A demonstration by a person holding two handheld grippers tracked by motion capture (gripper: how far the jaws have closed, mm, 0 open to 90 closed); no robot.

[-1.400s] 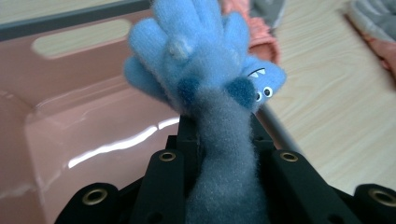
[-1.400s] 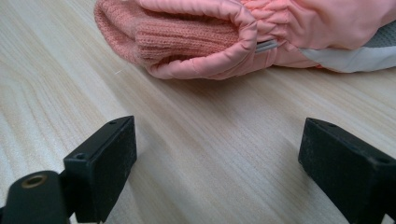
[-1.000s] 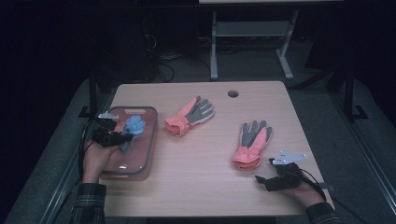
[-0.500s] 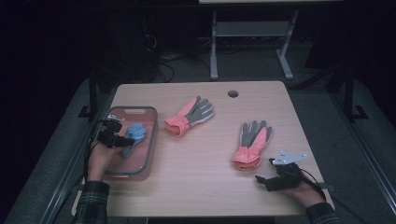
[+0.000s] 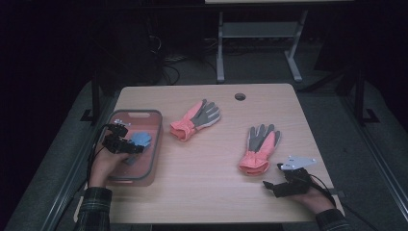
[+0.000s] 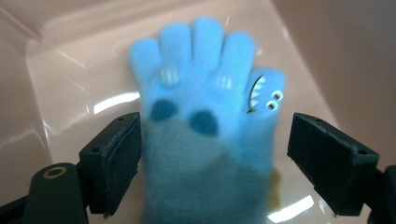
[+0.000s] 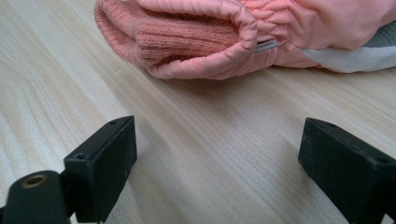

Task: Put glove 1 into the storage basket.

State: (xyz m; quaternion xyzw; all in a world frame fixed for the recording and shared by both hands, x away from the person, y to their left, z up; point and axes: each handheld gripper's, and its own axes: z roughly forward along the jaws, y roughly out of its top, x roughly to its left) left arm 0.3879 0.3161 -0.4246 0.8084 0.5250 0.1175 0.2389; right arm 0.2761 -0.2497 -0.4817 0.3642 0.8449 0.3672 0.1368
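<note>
A small blue knit glove (image 6: 205,116) with a monster face lies flat in the pink tray (image 5: 137,113) at the table's left. My left gripper (image 6: 215,126) stands over its cuff. Its jaws have just been opening and now stand wide, with the glove between them and the right pad clear of it. In the high view this gripper (image 5: 130,146) is inside the tray beside the blue glove (image 5: 141,139). My right gripper (image 7: 217,135) rests open on the wood, a short way from the cuff of a pink and grey glove (image 7: 210,42).
A second pink and grey glove (image 5: 195,119) lies mid-table, right of the tray. The other one (image 5: 260,147) lies just beyond the right gripper (image 5: 270,186). A round cable hole (image 5: 239,96) sits near the far edge. Bare wood spans the front middle.
The left hand sank into the tray with the blue glove. Its jaws opened and the glove now lies loose on the tray floor. The right hand stayed put.
</note>
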